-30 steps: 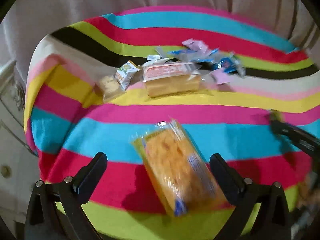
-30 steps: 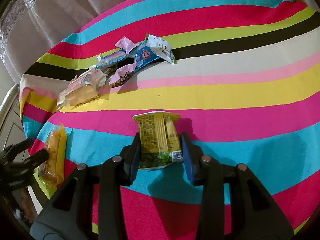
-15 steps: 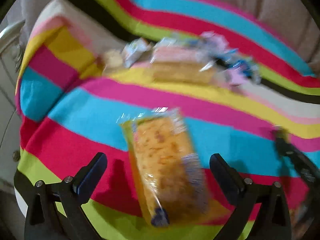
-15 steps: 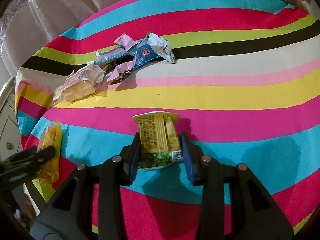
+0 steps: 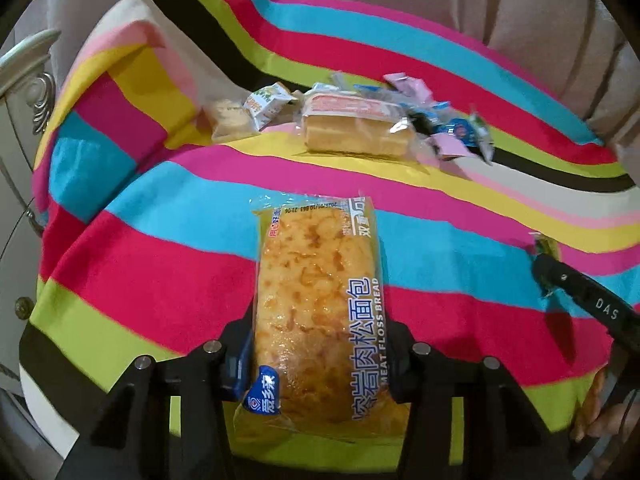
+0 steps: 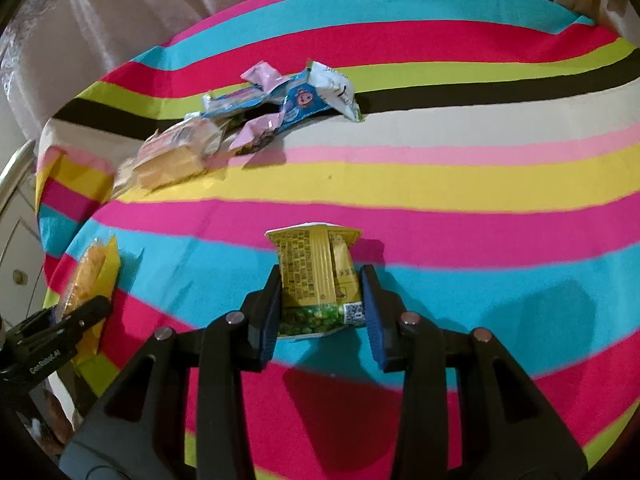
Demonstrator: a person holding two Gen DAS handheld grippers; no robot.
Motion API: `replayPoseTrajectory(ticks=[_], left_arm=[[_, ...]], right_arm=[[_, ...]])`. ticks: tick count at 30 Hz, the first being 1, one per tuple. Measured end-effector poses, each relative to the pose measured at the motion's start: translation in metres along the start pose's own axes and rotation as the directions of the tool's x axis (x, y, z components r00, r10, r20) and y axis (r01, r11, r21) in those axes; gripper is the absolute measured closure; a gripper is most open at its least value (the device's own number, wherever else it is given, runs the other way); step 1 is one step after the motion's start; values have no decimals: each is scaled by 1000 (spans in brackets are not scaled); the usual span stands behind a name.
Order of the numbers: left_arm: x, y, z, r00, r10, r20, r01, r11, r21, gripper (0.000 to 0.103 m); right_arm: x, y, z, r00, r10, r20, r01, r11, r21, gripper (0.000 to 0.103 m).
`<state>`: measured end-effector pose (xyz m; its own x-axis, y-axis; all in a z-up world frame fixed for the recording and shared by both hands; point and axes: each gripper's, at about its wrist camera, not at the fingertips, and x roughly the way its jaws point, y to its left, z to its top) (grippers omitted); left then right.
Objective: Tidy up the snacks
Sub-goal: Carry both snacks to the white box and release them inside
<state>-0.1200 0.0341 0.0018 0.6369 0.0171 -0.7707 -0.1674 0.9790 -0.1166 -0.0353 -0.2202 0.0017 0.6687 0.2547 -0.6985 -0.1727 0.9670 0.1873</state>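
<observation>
Between the fingers of the left tool [image 5: 318, 364] lies the meat floss bread [image 5: 316, 320], a long clear packet pointing away along the striped cloth of the table [image 5: 132, 280]; a second ago these jaws stood spread wide on either side of it, and now they are closing, the pads drawn in against both long edges. That reads as the pick-up just being made, so the bread looks ready to be lifted and carried. To the right, the right tool [image 6: 320, 308] pinches a yellow pea snack packet [image 6: 318, 280] across its lower part, much as it did before, the packet resting on the blue stripe. Well ahead of both tools, a loose heap waits: a wrapped sponge cake [image 5: 354, 128], a small white-green packet [image 5: 266, 104] beside it, and a tangle of pink and blue sachets [image 6: 288, 100]. Both hands loaded suggests the next move is toward grouping these with that heap.
</observation>
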Motion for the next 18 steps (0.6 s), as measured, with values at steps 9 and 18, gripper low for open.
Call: replayPoseTrajectory(ticks=[9, 18], left_arm=[[-86, -22, -13, 980, -90, 175, 80, 995, 67, 53], [-195, -40, -25, 904, -198, 380, 146, 976, 162, 53]], right_arm=[[-111, 42, -46, 985, 4, 171, 2, 999, -37, 62], [-234, 71, -66, 924, -8, 381, 54, 992, -111, 62]])
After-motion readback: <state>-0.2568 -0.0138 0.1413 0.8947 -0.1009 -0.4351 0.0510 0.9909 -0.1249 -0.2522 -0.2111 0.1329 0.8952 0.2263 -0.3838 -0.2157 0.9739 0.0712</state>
